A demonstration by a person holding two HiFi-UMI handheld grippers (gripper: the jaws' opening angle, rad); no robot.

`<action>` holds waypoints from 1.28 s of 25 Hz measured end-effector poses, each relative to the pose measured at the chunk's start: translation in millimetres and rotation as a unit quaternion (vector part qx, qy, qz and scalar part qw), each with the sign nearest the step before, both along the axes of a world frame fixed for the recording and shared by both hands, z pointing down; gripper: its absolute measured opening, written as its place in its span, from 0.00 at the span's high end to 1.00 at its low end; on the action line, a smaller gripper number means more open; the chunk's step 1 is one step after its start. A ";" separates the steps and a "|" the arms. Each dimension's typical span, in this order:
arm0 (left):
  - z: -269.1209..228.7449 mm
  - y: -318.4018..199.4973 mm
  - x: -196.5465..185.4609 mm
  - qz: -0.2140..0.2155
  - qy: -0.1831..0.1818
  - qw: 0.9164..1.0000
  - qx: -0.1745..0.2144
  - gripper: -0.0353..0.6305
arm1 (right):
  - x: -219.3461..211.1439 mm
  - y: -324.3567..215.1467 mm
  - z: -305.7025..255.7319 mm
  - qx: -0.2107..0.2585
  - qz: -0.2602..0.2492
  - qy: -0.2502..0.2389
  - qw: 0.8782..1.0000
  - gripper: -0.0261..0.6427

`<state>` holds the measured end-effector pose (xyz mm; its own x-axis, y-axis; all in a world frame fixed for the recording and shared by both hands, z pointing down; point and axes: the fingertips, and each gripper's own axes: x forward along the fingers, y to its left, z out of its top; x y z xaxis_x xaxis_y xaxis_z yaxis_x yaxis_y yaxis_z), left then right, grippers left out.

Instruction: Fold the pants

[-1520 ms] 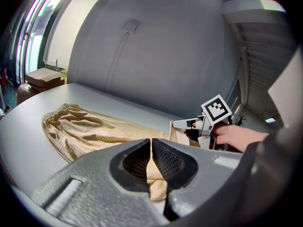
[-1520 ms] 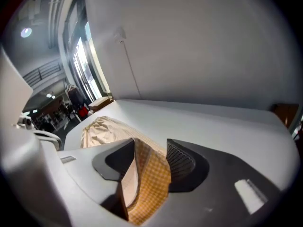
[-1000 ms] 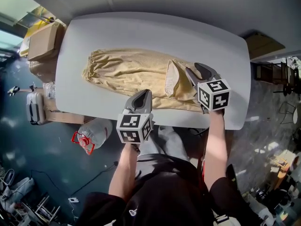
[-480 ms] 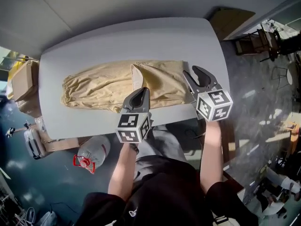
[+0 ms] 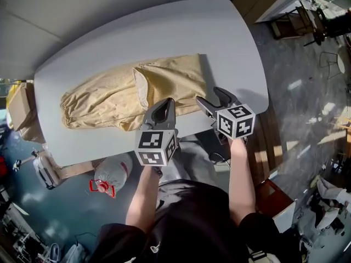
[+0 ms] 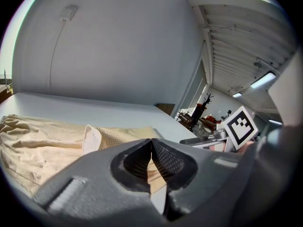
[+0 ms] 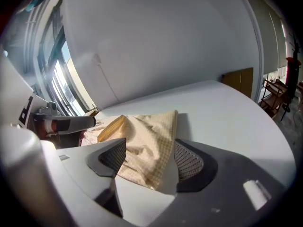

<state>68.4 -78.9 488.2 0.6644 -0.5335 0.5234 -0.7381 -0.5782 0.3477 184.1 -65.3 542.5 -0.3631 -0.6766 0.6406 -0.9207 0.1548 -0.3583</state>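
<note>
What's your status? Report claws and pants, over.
Left claw shut, empty. Right claw just opened, pants corner between jaws, no grip. Garment flat on table. Nothing blocking.

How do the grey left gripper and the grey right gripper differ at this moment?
The left gripper's jaws meet at the tips, empty; the right gripper's stand wide apart, having just been opening, beige checked pants showing unpressed in the gap. The left gripper is over the pants' near edge; the right gripper at their end. Both carry marker cubes.
</note>
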 end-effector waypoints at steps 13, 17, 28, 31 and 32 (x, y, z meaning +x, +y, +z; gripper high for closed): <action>42.6 17.5 3.0 -0.009 -0.022 0.999 -0.035 0.94 | -7.8 10.2 53.0 -0.066 0.024 -0.065 0.995 0.68; 42.8 16.6 1.7 -0.010 -0.026 0.999 -0.035 0.94 | -7.9 9.1 54.1 -0.081 0.027 -0.090 0.992 0.83; 47.2 17.7 31.3 0.024 -0.027 0.998 -0.041 0.94 | 46.2 27.3 49.5 -0.074 0.064 -0.069 0.993 0.89; 45.3 24.6 59.2 0.049 -0.022 0.998 -0.040 0.94 | 85.3 46.5 49.5 -0.076 0.095 -0.057 0.991 0.89; 44.2 27.4 68.9 0.058 -0.020 0.997 -0.039 0.94 | 98.5 54.6 49.7 -0.078 0.107 -0.052 0.990 0.89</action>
